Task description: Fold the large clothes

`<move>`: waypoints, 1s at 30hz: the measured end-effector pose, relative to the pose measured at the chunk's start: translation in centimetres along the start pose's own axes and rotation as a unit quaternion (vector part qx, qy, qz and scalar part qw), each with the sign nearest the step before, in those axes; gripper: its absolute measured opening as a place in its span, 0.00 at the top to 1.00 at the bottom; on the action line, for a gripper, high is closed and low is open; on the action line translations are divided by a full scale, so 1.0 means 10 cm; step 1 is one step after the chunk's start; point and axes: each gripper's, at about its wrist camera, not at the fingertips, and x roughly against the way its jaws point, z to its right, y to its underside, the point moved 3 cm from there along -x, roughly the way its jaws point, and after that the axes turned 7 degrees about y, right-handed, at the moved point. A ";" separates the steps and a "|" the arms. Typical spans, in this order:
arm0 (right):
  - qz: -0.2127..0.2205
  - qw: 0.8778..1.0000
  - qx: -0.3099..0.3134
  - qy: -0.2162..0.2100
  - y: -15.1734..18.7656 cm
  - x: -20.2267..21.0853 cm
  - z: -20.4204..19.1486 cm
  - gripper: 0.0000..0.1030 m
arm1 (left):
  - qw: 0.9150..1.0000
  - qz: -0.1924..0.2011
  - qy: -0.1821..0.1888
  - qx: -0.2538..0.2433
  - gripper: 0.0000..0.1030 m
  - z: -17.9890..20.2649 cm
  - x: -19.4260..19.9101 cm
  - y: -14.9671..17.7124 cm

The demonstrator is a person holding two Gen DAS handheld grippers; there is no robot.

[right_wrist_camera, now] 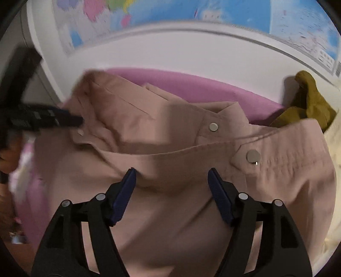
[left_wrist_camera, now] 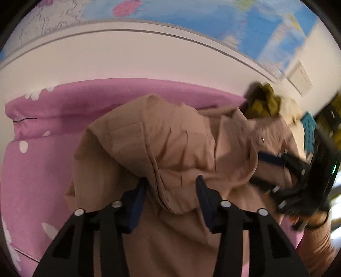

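Note:
A large tan jacket (left_wrist_camera: 170,144) with metal snap buttons lies rumpled on a pink bedspread (left_wrist_camera: 42,159). It also fills the right wrist view (right_wrist_camera: 181,149). My left gripper (left_wrist_camera: 171,181) is open, its blue pads on either side of a raised fold of the jacket. My right gripper (right_wrist_camera: 171,172) is open over the jacket's collar area, near a snap button (right_wrist_camera: 253,156). The right gripper also shows in the left wrist view (left_wrist_camera: 277,168), blurred, at the jacket's right side. The left gripper shows in the right wrist view (right_wrist_camera: 70,119) at the jacket's left edge.
An olive-green garment (right_wrist_camera: 309,104) and a cream one (right_wrist_camera: 334,149) lie at the bed's far right. A white headboard (left_wrist_camera: 149,57) stands behind the bed, with a coloured world map (right_wrist_camera: 191,15) on the wall above. The person's forearm (left_wrist_camera: 319,245) is at lower right.

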 end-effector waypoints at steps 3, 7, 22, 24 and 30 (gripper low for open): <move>-0.019 1.000 -0.010 0.004 -0.05 -0.16 0.03 0.85 | 0.999 0.014 0.024 0.028 0.59 -0.10 0.01 -0.14; 0.035 0.999 -0.039 0.003 -0.17 0.02 0.20 0.94 | 0.997 0.051 0.041 0.034 0.57 -0.14 0.15 -0.20; 0.078 0.991 -0.106 -0.026 -0.33 0.26 0.59 0.58 | 0.995 0.094 -0.039 -0.014 0.34 -0.39 0.47 0.25; 0.114 0.986 -0.111 -0.045 -0.17 0.58 0.71 0.53 | 0.993 0.113 -0.032 -0.018 0.24 -0.41 0.61 0.36; 0.122 0.977 -0.164 -0.052 0.88 1.05 1.17 0.38 | 0.993 0.115 -0.034 -0.012 0.15 -0.53 0.74 0.76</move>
